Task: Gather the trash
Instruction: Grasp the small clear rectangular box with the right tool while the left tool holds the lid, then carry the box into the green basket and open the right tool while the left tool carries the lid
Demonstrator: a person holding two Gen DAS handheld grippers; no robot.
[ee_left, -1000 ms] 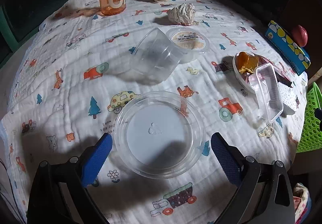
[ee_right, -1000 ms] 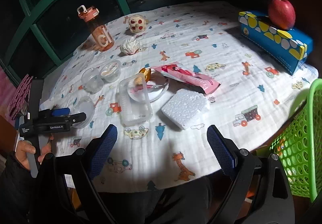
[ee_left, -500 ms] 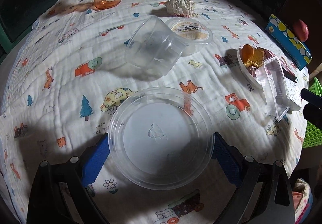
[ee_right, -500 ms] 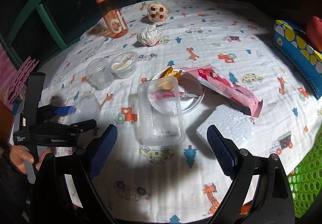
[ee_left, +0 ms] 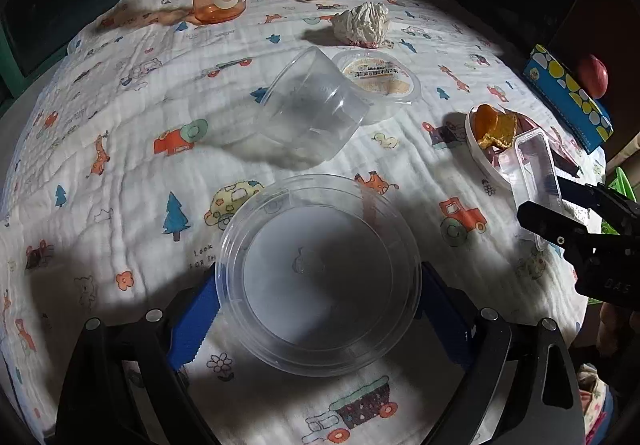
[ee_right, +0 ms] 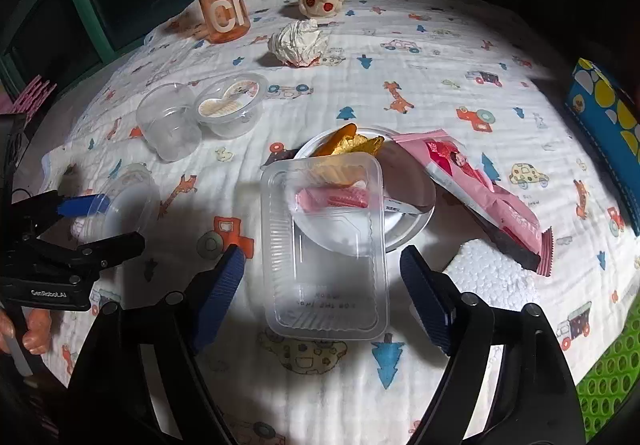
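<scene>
Table under a cartoon-print cloth, left to right: left gripper, fingers wide and closing slightly, straddling a round clear lid lying flat, contact not discernible; tipped clear cup against a pudding tub; orange bottle and crumpled tissue behind. Right gripper, fingers just narrowing yet apart from a clear rectangular tray resting partly on a plate of peels; then pink wrapper, foam block, green basket.
</scene>
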